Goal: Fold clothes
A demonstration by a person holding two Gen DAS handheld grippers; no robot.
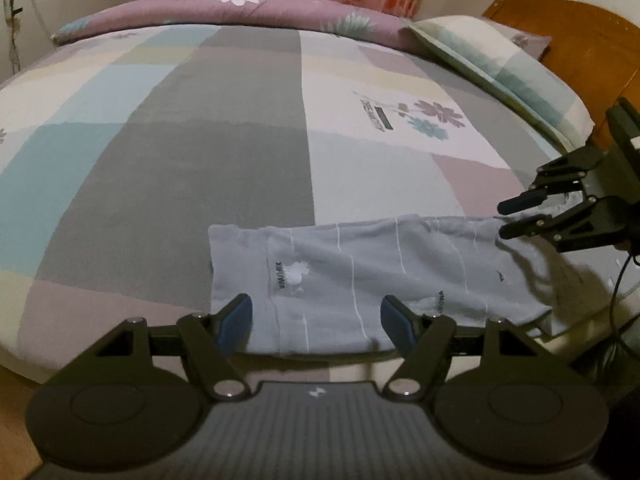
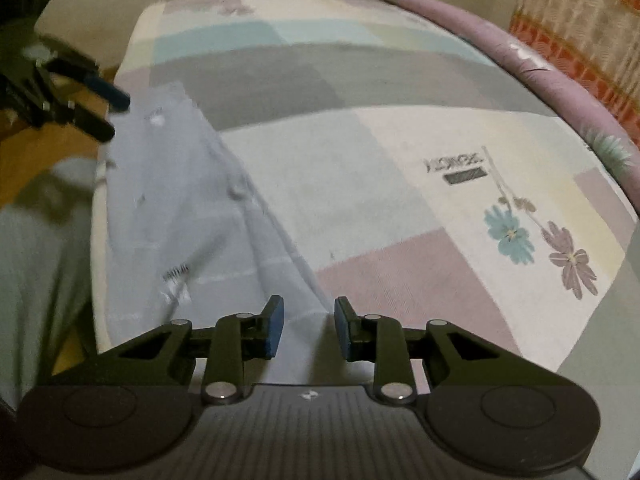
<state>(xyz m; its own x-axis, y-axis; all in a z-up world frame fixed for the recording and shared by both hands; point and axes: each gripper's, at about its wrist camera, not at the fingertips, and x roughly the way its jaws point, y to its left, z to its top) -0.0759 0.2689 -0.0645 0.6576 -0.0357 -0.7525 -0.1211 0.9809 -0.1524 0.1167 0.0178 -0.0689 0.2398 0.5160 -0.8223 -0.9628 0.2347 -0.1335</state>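
Left gripper [image 1: 316, 322] spread wide, right gripper [image 2: 309, 326] parted, neither gripping; folded grey-blue garment [image 1: 360, 276] with thin white stripes lies flat just ahead of both. Beneath: patchwork bedsheet [image 1: 180, 140]. Beyond: pillow [image 1: 500, 60], wooden headboard [image 1: 580, 40].

Black hand-held gripper [image 1: 316, 320], blue finger pads [image 1: 236, 322], silver pivot screws.

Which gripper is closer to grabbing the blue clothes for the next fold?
Probably the right gripper: its open fingers straddle a raised ridge of the light blue garment. The left gripper is open wider, above flat cloth at the other end.
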